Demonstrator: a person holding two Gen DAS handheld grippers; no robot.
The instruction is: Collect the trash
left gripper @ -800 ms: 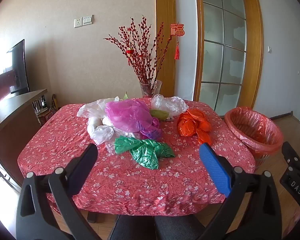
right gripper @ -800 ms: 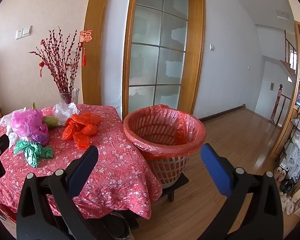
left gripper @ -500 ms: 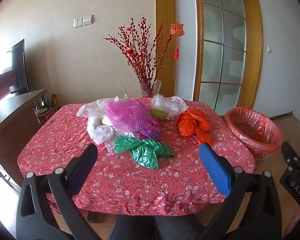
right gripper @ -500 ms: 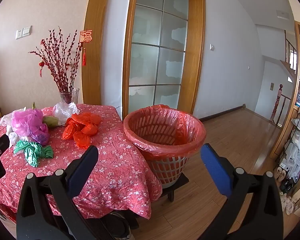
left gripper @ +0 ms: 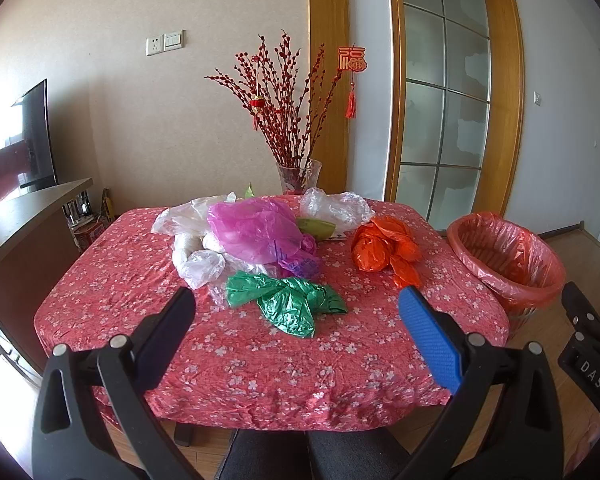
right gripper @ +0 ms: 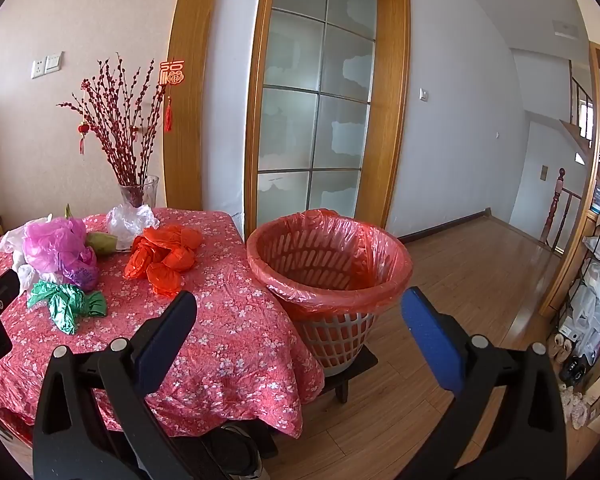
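Crumpled plastic bags lie on a table with a red flowered cloth (left gripper: 260,360): a green bag (left gripper: 288,300) nearest, a pink bag (left gripper: 252,232), an orange bag (left gripper: 384,248), white bags (left gripper: 196,256) and a clear bag (left gripper: 336,208). A bin with a red liner (right gripper: 328,256) stands off the table's right side. My left gripper (left gripper: 296,312) is open and empty, held back from the table's near edge. My right gripper (right gripper: 300,312) is open and empty, in front of the bin.
A glass vase of red branches (left gripper: 298,176) stands at the table's far edge. A dark counter (left gripper: 24,216) is on the left. A glass door (right gripper: 316,120) is behind the bin. Shelves with clutter (right gripper: 596,300) line the far right over wooden floor.
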